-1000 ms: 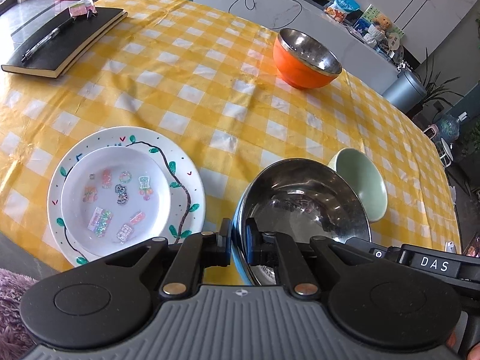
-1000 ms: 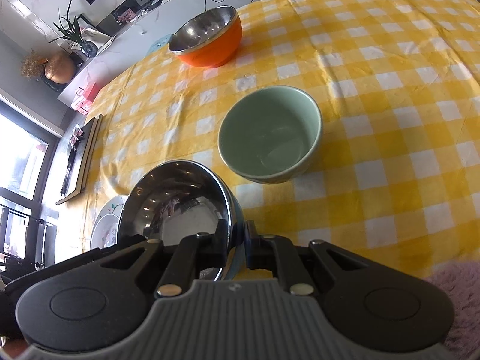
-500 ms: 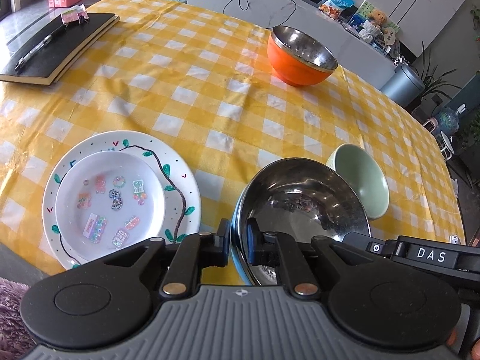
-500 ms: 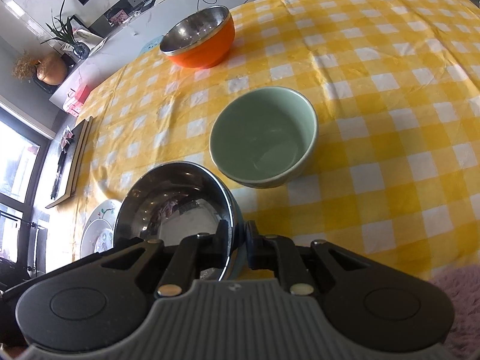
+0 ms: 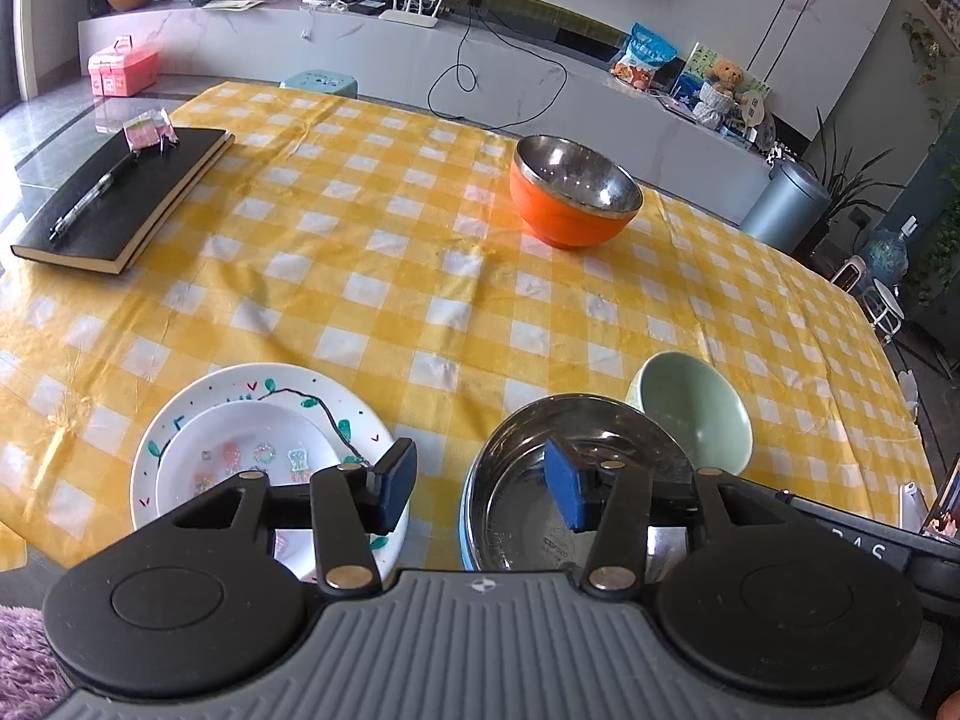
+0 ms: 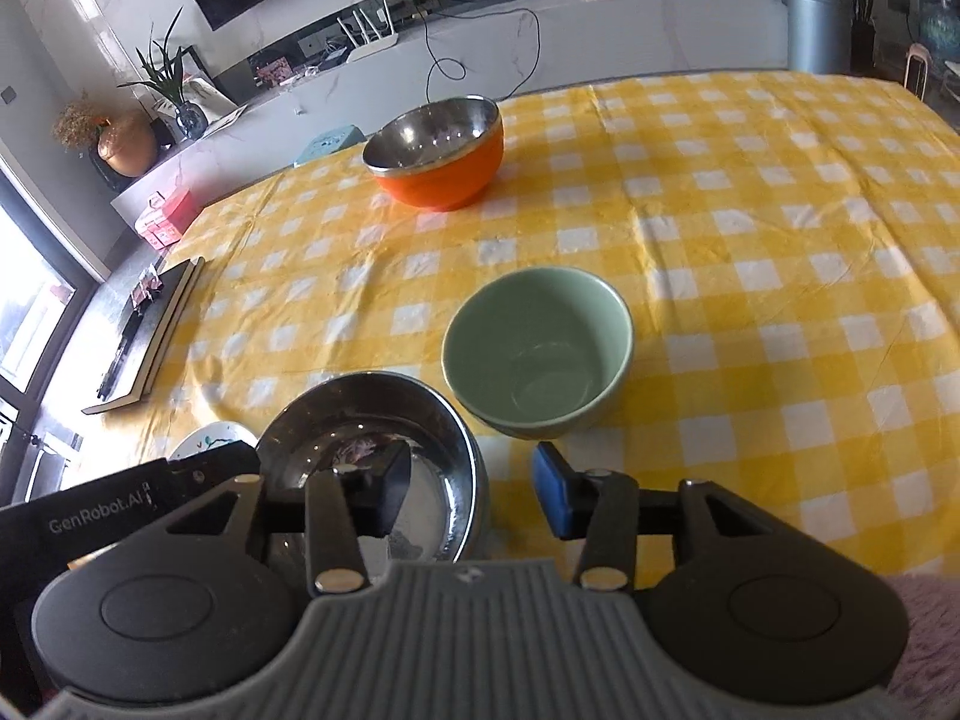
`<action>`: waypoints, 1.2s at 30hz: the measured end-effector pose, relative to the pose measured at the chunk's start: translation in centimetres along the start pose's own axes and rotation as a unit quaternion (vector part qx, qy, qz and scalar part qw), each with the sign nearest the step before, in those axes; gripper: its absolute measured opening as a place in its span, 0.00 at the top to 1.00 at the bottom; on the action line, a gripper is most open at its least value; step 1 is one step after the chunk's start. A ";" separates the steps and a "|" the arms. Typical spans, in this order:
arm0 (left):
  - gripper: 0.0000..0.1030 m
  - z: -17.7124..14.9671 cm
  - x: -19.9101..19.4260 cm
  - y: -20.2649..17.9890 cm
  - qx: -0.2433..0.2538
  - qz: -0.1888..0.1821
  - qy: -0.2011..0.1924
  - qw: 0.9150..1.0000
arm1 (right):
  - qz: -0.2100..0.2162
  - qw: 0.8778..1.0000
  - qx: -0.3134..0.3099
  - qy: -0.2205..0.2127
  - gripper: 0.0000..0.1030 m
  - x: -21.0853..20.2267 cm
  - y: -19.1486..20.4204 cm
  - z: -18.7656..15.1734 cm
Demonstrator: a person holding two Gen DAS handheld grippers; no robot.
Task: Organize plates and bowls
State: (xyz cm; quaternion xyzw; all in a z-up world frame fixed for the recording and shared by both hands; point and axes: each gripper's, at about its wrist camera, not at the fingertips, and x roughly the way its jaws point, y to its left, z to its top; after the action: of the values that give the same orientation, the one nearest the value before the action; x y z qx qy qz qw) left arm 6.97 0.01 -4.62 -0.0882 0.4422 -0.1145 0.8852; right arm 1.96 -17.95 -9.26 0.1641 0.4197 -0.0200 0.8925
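A steel bowl with a blue outside (image 5: 528, 480) (image 6: 336, 438) rests on the yellow checked tablecloth near the front edge. My left gripper (image 5: 480, 489) is open, its jaws either side of the bowl's left rim. My right gripper (image 6: 474, 495) is open astride the bowl's right rim. A green bowl (image 5: 690, 414) (image 6: 540, 348) stands just beyond it. An orange bowl with a steel inside (image 5: 573, 192) (image 6: 435, 150) stands farther back. A small white plate sits on a larger painted plate (image 5: 258, 414) at the front left.
A black notebook (image 5: 120, 198) with a pen and a pink clip lies at the far left of the table; it also shows in the right wrist view (image 6: 150, 330). A purple fluffy rug (image 5: 24, 654) lies below the table's front edge.
Both grippers have opened and let go of the steel bowl's rim. The bowl now rests on the table, and both cameras have tilted up.
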 end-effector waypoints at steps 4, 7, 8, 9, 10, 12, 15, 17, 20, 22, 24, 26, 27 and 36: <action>0.45 0.7 -0.3 -0.5 0.004 -0.002 -0.009 1.000 | -0.007 0.999 -0.002 -0.040 0.54 -0.9 0.0 0.5; 0.45 1.5 -0.3 -1.1 0.013 -0.005 -0.014 1.000 | -0.008 0.997 0.001 -0.073 0.45 -1.7 -0.2 1.2; 0.45 1.7 -0.3 -1.3 0.015 -0.005 -0.015 1.000 | -0.008 0.997 0.004 -0.080 0.45 -1.9 -0.3 1.4; 0.45 2.1 -0.2 -1.5 0.018 -0.004 -0.016 1.000 | -0.009 0.996 0.007 -0.085 0.45 -2.0 -0.4 1.7; 0.45 2.4 -0.2 -1.7 0.021 -0.003 -0.017 1.000 | -0.009 0.996 0.012 -0.088 0.45 -2.1 -0.6 2.1; 0.45 3.0 -0.1 -2.1 0.027 -0.003 -0.020 0.999 | -0.007 0.995 0.027 -0.094 0.44 -2.0 -0.9 2.9; 0.45 4.2 0.0 -2.7 0.038 -0.004 -0.026 0.999 | -0.005 0.994 0.039 -0.106 0.44 -1.8 -1.1 4.3; 0.45 5.1 0.2 -3.2 0.048 -0.003 -0.032 0.998 | -0.006 0.992 0.039 -0.118 0.44 -1.6 -1.0 5.1; 0.45 6.4 0.5 -3.7 0.059 -0.002 -0.038 0.998 | -0.005 0.990 0.042 -0.135 0.44 -1.0 -0.9 6.5; 0.45 7.5 0.7 -4.0 0.063 -0.001 -0.043 0.997 | -0.003 0.990 0.047 -0.136 0.44 -0.4 -0.8 7.5; 0.45 8.6 1.0 -4.1 0.068 0.000 -0.048 0.997 | -0.003 0.989 0.050 -0.138 0.44 0.2 -0.7 8.6; 0.44 9.6 1.4 -4.3 0.073 0.000 -0.052 0.996 | -0.004 0.989 0.051 -0.138 0.44 1.0 -0.6 9.7; 0.43 10.1 1.7 -4.4 0.075 -0.001 -0.055 0.996 | -0.003 0.989 0.052 -0.138 0.44 1.4 -0.6 10.2; 0.34 13.6 5.0 -4.9 0.091 0.003 -0.061 0.994 | 0.010 0.991 0.083 -0.108 0.30 6.4 -1.0 14.6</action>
State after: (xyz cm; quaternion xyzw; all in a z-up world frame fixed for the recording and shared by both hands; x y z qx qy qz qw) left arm 20.18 -5.35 0.88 -0.0128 0.3752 -0.1455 0.9154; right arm 16.73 -22.78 -5.71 0.2387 0.3157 -0.0640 0.9161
